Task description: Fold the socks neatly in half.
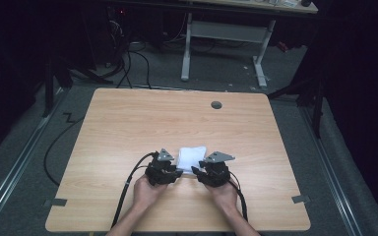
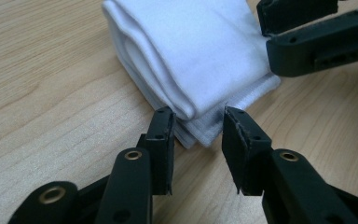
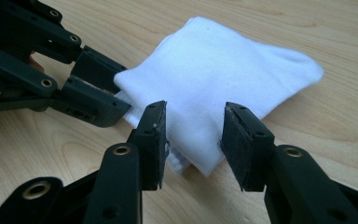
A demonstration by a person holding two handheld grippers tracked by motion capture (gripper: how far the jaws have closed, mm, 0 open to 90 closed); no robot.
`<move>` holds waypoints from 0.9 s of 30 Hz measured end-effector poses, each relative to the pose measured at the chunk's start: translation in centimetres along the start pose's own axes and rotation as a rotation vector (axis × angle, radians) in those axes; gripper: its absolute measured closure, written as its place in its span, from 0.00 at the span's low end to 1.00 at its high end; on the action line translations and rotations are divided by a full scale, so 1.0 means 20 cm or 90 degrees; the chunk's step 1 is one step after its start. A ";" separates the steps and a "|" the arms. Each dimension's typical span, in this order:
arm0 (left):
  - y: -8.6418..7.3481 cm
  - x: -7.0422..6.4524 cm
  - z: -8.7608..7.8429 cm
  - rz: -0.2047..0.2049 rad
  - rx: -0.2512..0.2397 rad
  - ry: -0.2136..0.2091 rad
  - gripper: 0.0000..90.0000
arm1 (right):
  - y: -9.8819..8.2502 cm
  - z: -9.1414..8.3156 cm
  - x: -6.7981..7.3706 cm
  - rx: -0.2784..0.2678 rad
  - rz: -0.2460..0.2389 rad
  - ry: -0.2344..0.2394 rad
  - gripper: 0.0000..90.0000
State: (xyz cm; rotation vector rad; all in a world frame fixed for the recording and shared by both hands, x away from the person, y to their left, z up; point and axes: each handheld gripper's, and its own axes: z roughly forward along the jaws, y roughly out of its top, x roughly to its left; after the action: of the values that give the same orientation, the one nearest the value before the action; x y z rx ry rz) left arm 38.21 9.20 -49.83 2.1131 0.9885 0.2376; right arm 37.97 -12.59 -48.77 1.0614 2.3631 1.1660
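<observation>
Here one folded white cloth point(image 1: 192, 157) lies on the wooden table point(image 1: 128, 128), near the person's edge and about midway across, with a gripper at each near corner. The left gripper point(image 2: 196, 128) has its jaws parted around the near-left corner, pads not pressing the fabric; the right gripper point(image 3: 193, 135) likewise straddles the near-right corner with its jaws apart, one pad perhaps brushing the folded edge. Set so, the pair seems placed either to pinch the layered corners or to let them go. Counted: one cloth, two grippers, two hands.
</observation>
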 end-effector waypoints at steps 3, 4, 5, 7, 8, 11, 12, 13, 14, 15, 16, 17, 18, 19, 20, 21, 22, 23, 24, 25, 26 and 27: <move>0.00 -0.01 0.00 -0.004 -0.003 0.005 0.74 | 0.00 0.00 0.00 0.009 -0.002 0.001 0.65; 0.01 -0.01 0.01 -0.006 -0.004 0.002 0.74 | 0.00 0.01 0.00 0.010 -0.001 0.000 0.65; 0.01 -0.01 0.01 -0.007 -0.004 0.002 0.75 | 0.00 0.01 0.00 0.010 -0.002 -0.002 0.65; 0.01 -0.01 0.02 -0.011 -0.006 0.005 0.75 | 0.00 0.01 0.00 0.009 -0.006 -0.010 0.64; 0.02 -0.01 0.03 -0.014 -0.008 0.003 0.75 | 0.00 0.01 0.00 0.010 -0.007 -0.015 0.64; 0.02 0.00 0.04 -0.021 -0.014 0.004 0.75 | 0.01 0.02 -0.01 0.014 -0.005 -0.026 0.64; 0.03 0.00 0.04 -0.026 -0.016 0.004 0.75 | 0.01 0.02 -0.01 0.016 -0.005 -0.028 0.64; 0.03 0.00 0.05 -0.030 -0.019 0.004 0.76 | 0.02 0.03 -0.02 0.016 -0.006 -0.031 0.64; 0.03 0.00 0.05 -0.034 -0.021 0.005 0.76 | 0.03 0.03 -0.02 0.017 -0.005 -0.033 0.64; 0.03 0.01 0.05 -0.035 -0.022 0.008 0.76 | 0.03 0.04 -0.02 0.017 -0.004 -0.036 0.64; 0.03 0.01 0.06 -0.037 -0.024 0.010 0.76 | 0.04 0.04 -0.03 0.014 -0.008 -0.039 0.64; 0.04 0.02 0.06 -0.039 -0.026 0.013 0.76 | 0.04 0.05 -0.03 0.010 -0.004 -0.043 0.64; 0.04 0.02 0.07 -0.041 -0.028 0.015 0.76 | 0.04 0.05 -0.04 0.009 -0.002 -0.046 0.64; 0.04 0.02 0.07 -0.045 -0.031 0.015 0.76 | 0.03 0.06 -0.04 0.009 0.002 -0.049 0.64; 0.05 0.03 0.08 -0.047 -0.031 0.015 0.76 | 0.03 0.07 -0.05 0.009 0.007 -0.049 0.64; 0.05 0.03 0.08 -0.048 -0.028 0.016 0.76 | 0.03 0.07 -0.06 0.009 0.011 -0.051 0.64; 0.06 0.03 0.08 -0.046 -0.026 0.019 0.75 | 0.03 0.08 -0.06 0.008 0.012 -0.054 0.64; 0.07 0.03 0.09 -0.045 -0.025 0.020 0.75 | 0.03 0.08 -0.06 0.006 0.014 -0.057 0.64; 0.08 0.03 0.09 -0.044 -0.023 0.021 0.75 | 0.03 0.08 -0.07 0.004 0.011 -0.059 0.64; 0.08 0.03 0.09 -0.043 -0.021 0.021 0.75 | 0.03 0.08 -0.07 0.003 0.012 -0.061 0.64; 0.09 0.03 0.10 -0.043 -0.020 0.021 0.75 | 0.03 0.09 -0.08 0.001 0.014 -0.063 0.63; 0.09 0.03 0.10 -0.043 -0.023 0.021 0.75 | 0.03 0.09 -0.08 0.000 0.016 -0.063 0.63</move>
State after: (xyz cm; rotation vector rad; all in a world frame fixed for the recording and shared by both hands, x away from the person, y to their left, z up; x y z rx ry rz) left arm 40.58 7.83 -49.98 2.0448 1.0661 0.2555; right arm 40.34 -12.52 -49.46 1.1260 2.2802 1.0957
